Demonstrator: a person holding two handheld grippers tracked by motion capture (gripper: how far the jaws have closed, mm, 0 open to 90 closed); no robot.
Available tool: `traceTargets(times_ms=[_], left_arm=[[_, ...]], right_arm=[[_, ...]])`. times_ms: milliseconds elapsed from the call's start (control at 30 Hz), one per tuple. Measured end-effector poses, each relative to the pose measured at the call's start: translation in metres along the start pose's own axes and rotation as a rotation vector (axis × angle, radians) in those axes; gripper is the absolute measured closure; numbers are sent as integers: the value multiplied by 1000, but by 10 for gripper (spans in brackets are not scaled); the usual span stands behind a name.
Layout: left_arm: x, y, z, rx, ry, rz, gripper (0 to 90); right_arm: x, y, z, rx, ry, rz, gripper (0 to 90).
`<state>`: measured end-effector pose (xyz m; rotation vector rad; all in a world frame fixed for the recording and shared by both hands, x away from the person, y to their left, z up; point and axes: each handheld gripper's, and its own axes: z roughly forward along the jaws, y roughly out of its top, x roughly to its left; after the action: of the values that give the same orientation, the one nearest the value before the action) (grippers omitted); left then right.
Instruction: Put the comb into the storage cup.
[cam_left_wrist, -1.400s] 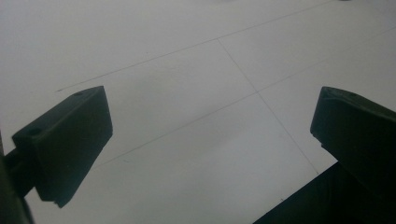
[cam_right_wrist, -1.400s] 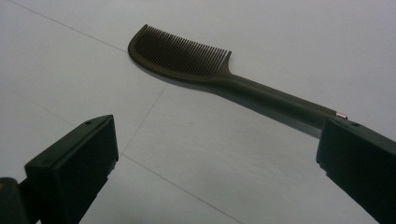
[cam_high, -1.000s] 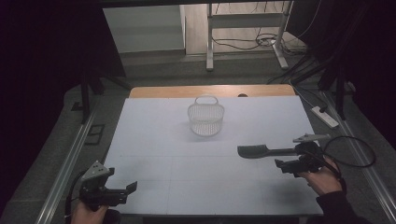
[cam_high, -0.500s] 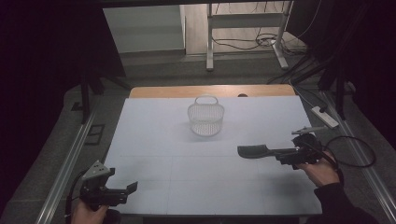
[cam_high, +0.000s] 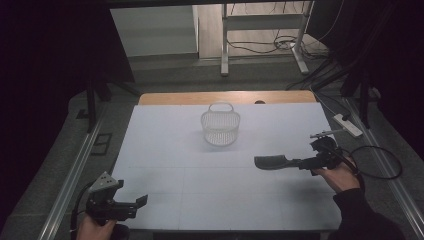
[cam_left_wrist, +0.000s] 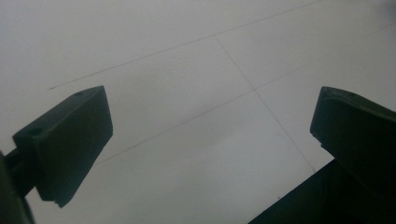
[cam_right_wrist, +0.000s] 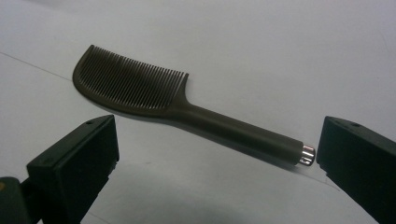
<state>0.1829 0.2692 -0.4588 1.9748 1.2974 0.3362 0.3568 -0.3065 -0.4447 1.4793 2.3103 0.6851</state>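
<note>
Comb: dark brown plastic comb (cam_right_wrist: 187, 109) lies flat on white table (cam_high: 200, 190), right of white mesh basket (cam_high: 220, 127).
Right gripper (cam_right_wrist: 215, 163): jaws wide, flanking the handle.
Left gripper (cam_high: 120, 207): jaws wide, empty.
Risk: low handle may slide or spin as the jaws close.

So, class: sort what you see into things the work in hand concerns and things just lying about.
In hand:
- comb
- right hand-held gripper, open at its handle

Lying about:
- basket
- power strip
- left hand-held gripper, open, idle
</note>
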Motion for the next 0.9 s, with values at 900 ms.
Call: traceTargets(times_ms=[900], left_arm=[[1, 1, 1, 11, -8, -5, 1]], right_arm=[[-13, 25, 27, 70, -34, 6, 0]])
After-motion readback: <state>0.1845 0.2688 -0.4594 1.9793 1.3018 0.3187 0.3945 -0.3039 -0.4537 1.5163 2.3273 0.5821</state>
